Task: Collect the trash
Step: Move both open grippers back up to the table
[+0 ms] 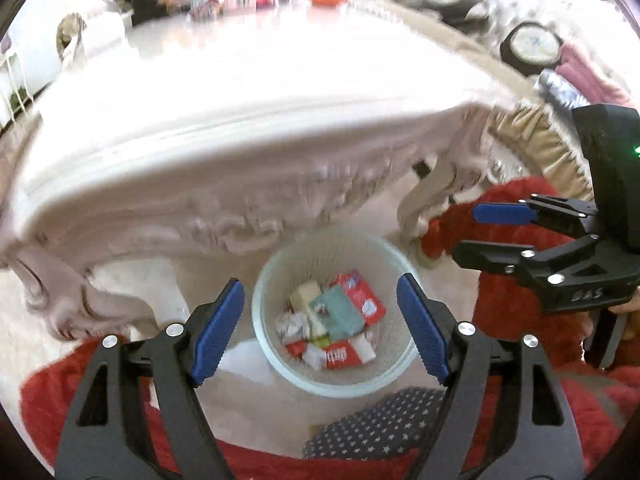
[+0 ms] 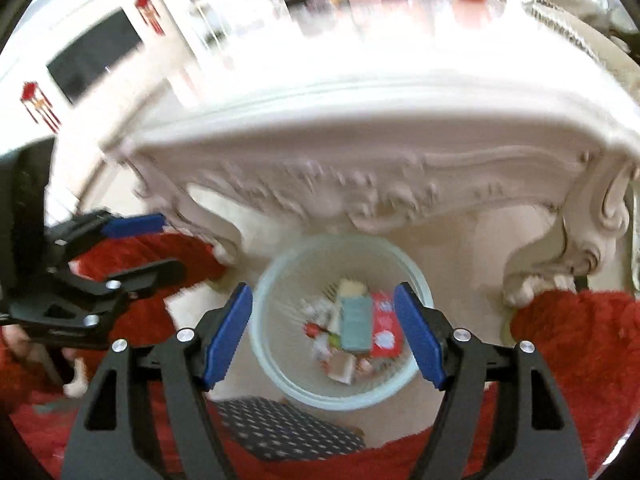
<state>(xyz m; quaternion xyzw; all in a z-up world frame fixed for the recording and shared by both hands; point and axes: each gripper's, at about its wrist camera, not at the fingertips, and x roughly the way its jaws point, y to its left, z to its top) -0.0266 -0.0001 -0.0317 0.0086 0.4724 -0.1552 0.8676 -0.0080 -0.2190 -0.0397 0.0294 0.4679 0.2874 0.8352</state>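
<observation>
Both grippers are hovering side by side above the bin (image 1: 335,380), pointing steeply down at it. The left gripper (image 1: 320,328) and right gripper (image 2: 324,332) are standing wide with nothing between the pads. The trash (image 1: 334,322) is lying straight below, piled in the bin beside the table (image 1: 240,184): a teal box, red packets, crumpled wrappers.

The bin (image 1: 400,376) looks like pale translucent plastic with a ribbed wall, full of crumpled paper and glossy printed wrappers (image 1: 334,322). The table (image 1: 240,184) is glossy white with carved trim. Gripper pads (image 1: 420,328) look like ridged blue rubber on matt black plastic, and the red fabric (image 1: 516,308) is fuzzy.
</observation>
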